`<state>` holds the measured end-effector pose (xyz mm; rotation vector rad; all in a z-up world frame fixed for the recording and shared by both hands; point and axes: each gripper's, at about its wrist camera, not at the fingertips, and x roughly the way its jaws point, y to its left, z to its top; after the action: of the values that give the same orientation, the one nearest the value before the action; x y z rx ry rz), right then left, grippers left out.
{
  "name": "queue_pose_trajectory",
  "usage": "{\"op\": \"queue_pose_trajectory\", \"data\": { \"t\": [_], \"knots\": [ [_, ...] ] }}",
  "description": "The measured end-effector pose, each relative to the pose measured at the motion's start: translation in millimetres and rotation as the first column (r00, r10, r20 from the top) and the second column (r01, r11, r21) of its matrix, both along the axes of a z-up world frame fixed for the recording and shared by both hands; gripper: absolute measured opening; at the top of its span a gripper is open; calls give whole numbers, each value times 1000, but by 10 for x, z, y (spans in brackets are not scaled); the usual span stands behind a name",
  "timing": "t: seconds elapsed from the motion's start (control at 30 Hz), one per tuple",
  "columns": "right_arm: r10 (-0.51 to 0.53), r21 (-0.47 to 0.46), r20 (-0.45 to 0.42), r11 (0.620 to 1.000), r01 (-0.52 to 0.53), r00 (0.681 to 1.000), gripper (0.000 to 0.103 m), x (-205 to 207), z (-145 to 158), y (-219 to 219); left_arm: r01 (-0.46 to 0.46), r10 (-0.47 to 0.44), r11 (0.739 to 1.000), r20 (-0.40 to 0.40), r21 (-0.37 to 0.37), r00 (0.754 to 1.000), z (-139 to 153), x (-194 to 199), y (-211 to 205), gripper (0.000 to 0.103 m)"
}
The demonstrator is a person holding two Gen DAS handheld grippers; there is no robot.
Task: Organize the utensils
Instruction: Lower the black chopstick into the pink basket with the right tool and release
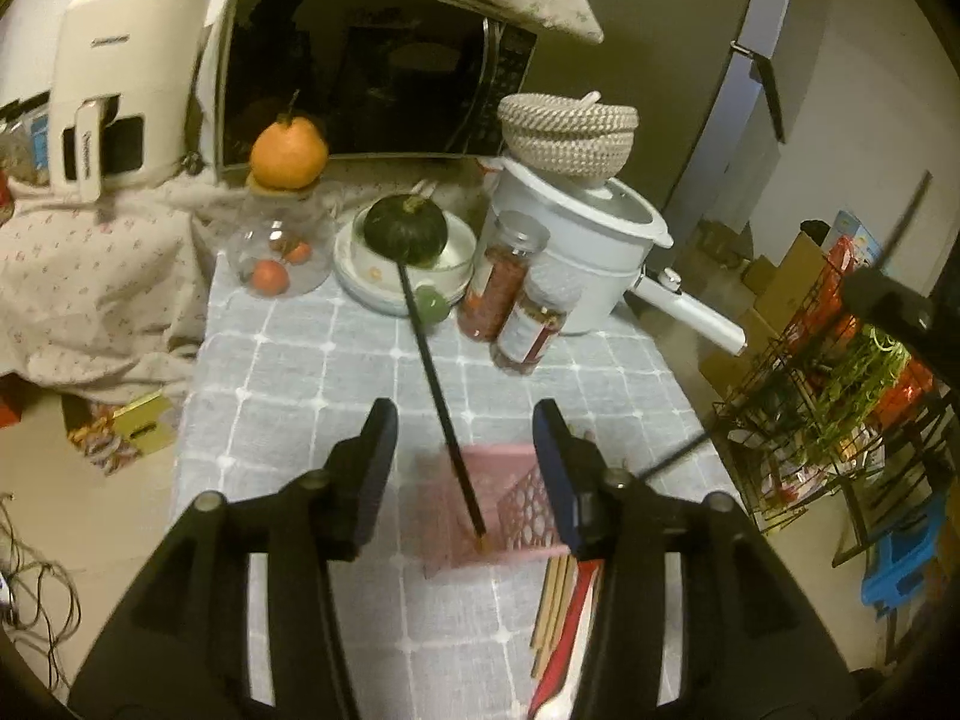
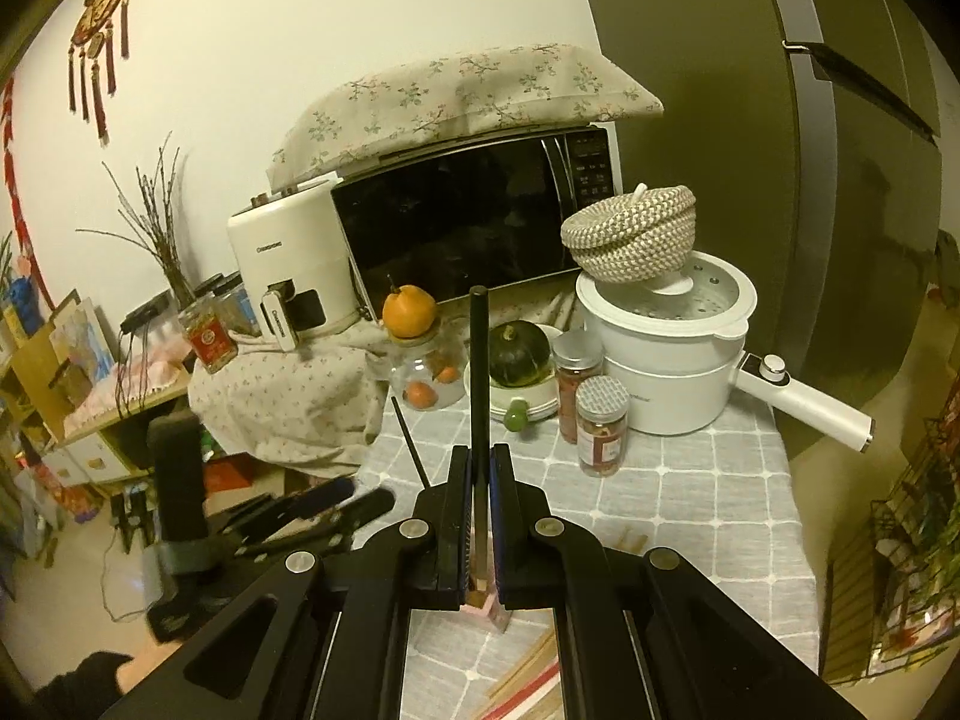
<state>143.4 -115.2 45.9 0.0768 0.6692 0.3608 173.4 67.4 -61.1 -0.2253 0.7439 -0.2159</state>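
Right gripper (image 2: 480, 468) clamped on a black chopstick (image 2: 478, 372) above the pink basket (image 1: 510, 510), left gripper (image 1: 465, 462) spread empty beside another chopstick (image 1: 438, 390) already inside; we judge sorting begun, several utensils (image 1: 564, 612) remaining on the table (image 1: 300, 372).

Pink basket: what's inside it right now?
One black chopstick stands in the pink basket, tip on the floor, leaning toward the squash. The left gripper, open, hides the basket's side edges, so anything there cannot be seen.
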Motion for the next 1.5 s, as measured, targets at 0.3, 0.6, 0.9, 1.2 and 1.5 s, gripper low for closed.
{"op": "queue_pose_trajectory", "data": {
  "t": [0.3,0.6,0.9,1.2,1.5],
  "knots": [
    [-35,-20,-74,999,33,997,5,368,-338,117,-7,12,999,-107,49,994,-164,-245,14,63],
    [-48,-43,-186,998,41,981,5,643,-728,213,11,-3,998,-137,59,991,-261,-301,-44,69],
    [-43,-35,-218,999,36,975,6,751,-838,308,22,-13,997,-126,76,992,-254,-335,-97,74],
    [-30,13,-197,999,33,980,26,683,-681,238,19,-9,997,-128,80,992,-269,-343,-99,78],
    [-16,62,-98,998,22,995,58,413,-265,31,30,-17,995,-134,92,991,-272,-380,-157,81]
  ]
}}
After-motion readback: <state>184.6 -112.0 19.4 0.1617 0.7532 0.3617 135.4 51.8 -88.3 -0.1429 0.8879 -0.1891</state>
